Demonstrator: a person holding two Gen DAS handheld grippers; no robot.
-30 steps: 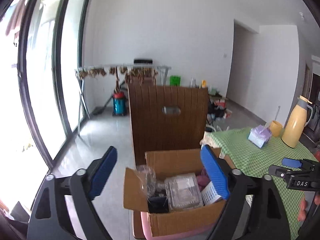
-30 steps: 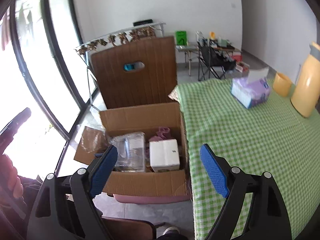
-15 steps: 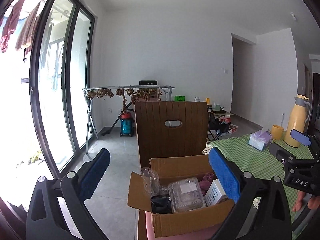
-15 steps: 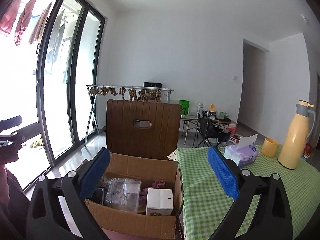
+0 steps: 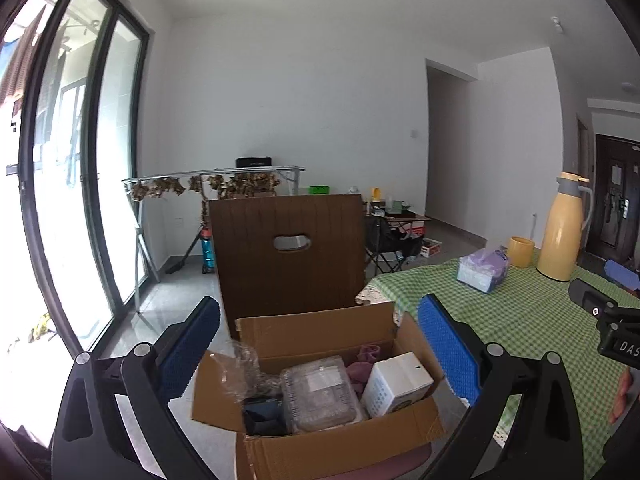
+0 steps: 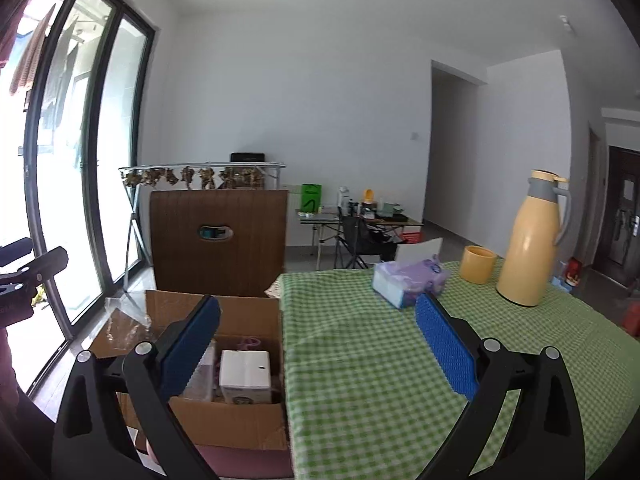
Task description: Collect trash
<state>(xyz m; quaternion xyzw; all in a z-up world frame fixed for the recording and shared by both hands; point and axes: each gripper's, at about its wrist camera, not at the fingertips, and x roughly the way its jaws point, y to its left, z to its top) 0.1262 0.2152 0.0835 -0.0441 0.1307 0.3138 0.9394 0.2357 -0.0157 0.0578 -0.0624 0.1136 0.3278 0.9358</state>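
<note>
The box [image 5: 340, 408] beside the table [image 6: 380, 360] is already loaded with a clear tray [image 5: 320, 394], a white carton [image 5: 396, 384] and wrap (probably all trash), both grippers [image 5: 318, 356] [image 6: 318, 348] are held spread and empty, and little seems left.

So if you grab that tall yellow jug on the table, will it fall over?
Maybe. The yellow jug is tall with a narrow neck, so a high push could tip it. Its smooth sides look slippery; the handle seems safer. How full it is can't be seen.
</note>
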